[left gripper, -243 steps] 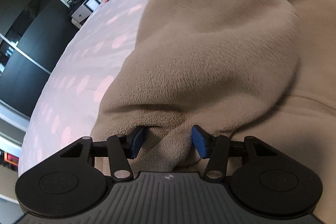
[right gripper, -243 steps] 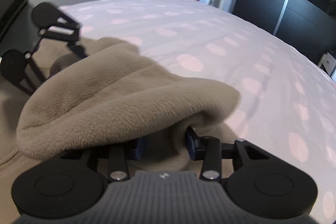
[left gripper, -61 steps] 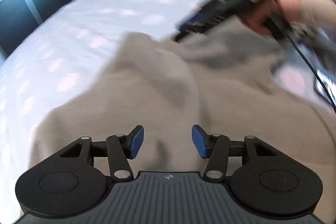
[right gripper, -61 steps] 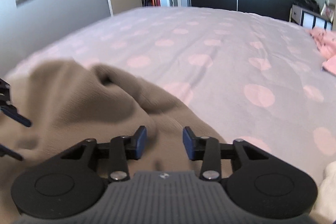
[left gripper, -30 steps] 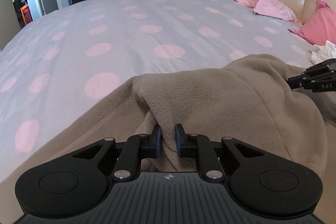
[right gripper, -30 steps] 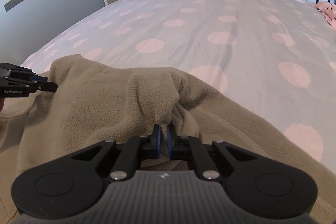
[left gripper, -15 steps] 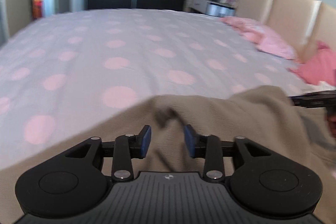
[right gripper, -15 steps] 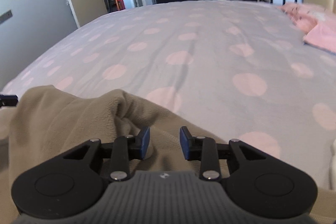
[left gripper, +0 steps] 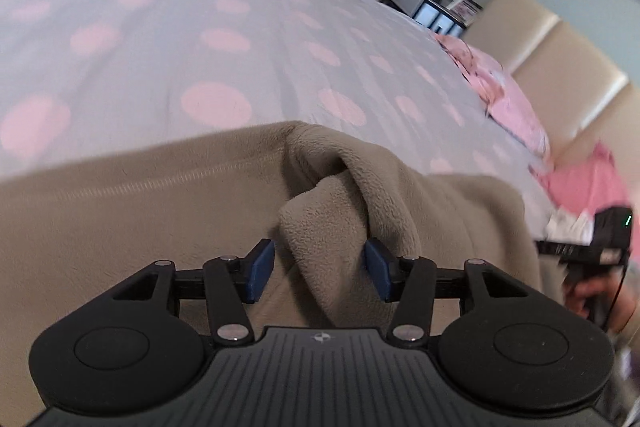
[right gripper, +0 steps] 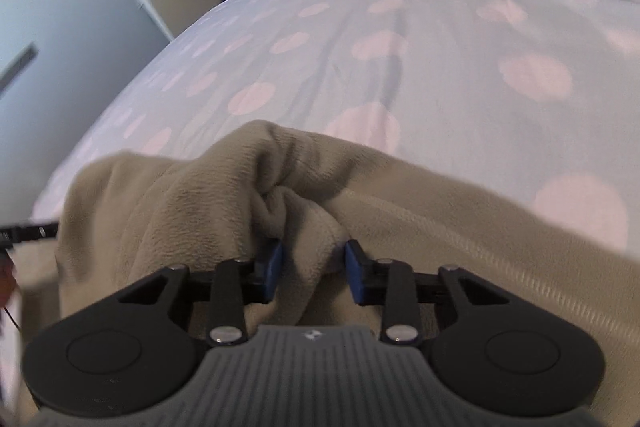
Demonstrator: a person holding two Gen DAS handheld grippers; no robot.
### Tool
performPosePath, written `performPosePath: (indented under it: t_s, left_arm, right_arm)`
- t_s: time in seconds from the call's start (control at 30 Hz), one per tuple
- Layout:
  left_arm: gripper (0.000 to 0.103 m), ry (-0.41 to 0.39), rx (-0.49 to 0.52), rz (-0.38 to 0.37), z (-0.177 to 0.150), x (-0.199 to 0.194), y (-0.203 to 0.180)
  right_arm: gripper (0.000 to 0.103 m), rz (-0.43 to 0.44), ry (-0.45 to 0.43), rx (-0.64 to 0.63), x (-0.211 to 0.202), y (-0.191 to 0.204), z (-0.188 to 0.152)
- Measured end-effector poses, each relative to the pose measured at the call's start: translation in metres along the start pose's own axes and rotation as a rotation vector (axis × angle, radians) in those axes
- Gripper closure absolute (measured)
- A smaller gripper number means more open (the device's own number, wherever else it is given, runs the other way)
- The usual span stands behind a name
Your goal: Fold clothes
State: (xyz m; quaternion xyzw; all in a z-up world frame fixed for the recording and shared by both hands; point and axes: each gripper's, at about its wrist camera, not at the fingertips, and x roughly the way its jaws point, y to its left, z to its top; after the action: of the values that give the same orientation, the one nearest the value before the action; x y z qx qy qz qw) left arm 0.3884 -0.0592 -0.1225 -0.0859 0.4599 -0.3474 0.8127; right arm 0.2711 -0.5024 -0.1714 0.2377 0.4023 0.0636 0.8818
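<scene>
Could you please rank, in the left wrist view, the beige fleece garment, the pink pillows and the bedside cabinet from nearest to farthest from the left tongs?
1. Beige fleece garment: a fold sits right between the open left tongs.
2. Pink pillows: to the right, by the headboard.
3. Bedside cabinet: far back, upper right.

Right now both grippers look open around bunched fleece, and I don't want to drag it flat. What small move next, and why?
Probably close both. The left gripper and right gripper each stand open with a ridge of the beige fleece garment between their pads, so neither holds it yet on the spotted bedspread.
</scene>
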Motion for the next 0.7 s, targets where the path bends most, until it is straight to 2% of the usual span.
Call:
performPosePath:
  t_s: [0.07,0.2,0.27,0.37,0.43,0.5,0.6,0.7]
  left_arm:
    - [0.056,0.029,-0.037,-0.014,0.005,0.013,0.001]
    - [0.061,-0.003,-0.071,-0.017,0.009,0.027,0.001]
    - [0.075,-0.046,0.01,0.005,0.009,0.025,-0.005]
    - [0.085,-0.102,0.147,0.002,0.008,0.011,-0.017]
    - [0.087,-0.139,0.251,0.015,0.009,0.0,-0.029]
    - [0.087,-0.139,0.302,0.027,0.008,-0.003,-0.035]
    - [0.092,-0.049,0.31,0.097,-0.001,0.013,-0.032]
    - [0.093,-0.023,0.278,0.106,-0.007,0.018,-0.022]
  right_arm:
    - [0.063,0.01,0.013,0.042,0.004,-0.005,0.0]
    - [0.068,0.005,0.0,0.039,0.002,0.0,-0.001]
    - [0.079,0.014,-0.051,0.005,-0.006,0.001,-0.001]
    - [0.082,0.013,-0.147,-0.139,-0.022,0.012,-0.001]
    - [0.083,-0.003,-0.216,-0.287,-0.031,0.024,-0.003]
    - [0.084,-0.034,-0.248,-0.418,-0.032,0.034,-0.006]
    - [0.085,-0.075,-0.195,-0.432,-0.02,0.031,-0.009]
    - [0.086,-0.102,-0.121,-0.402,-0.007,0.022,-0.012]
